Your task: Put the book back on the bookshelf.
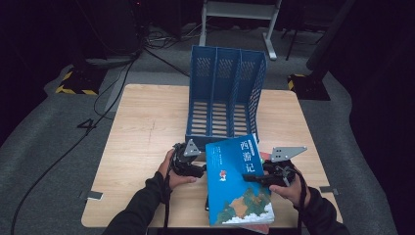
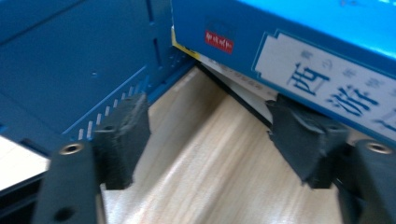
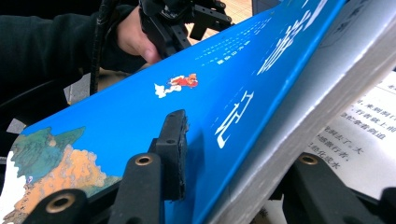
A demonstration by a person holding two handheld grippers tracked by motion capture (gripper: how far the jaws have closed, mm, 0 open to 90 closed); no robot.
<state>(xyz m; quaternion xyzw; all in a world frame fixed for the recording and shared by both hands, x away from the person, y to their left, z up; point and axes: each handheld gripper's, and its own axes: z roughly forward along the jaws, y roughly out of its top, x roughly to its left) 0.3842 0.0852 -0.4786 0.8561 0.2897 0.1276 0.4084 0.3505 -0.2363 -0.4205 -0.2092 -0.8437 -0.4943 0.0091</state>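
Note:
A blue book (image 1: 237, 181) with a white Chinese title and a map picture on its cover is tilted up off the wooden table (image 1: 142, 132), in front of the blue file holder (image 1: 225, 93). My right gripper (image 1: 254, 178) is shut on the book's right edge: one pad (image 3: 173, 140) lies on the cover (image 3: 140, 112), the other jaw is under the page block. My left gripper (image 1: 195, 169) stands open at the book's left edge. In the left gripper view, bare wood shows between the jaws (image 2: 208, 112), and the right pad (image 2: 299, 135) sits just under the book's spine (image 2: 299, 70).
The file holder has three upright compartments with nothing in them, and its base wall (image 2: 84, 70) is close beside my left pad. A second book (image 1: 259, 228) lies under the blue one, and a printed page (image 3: 364, 135) shows beneath it. Bare table stretches to the left.

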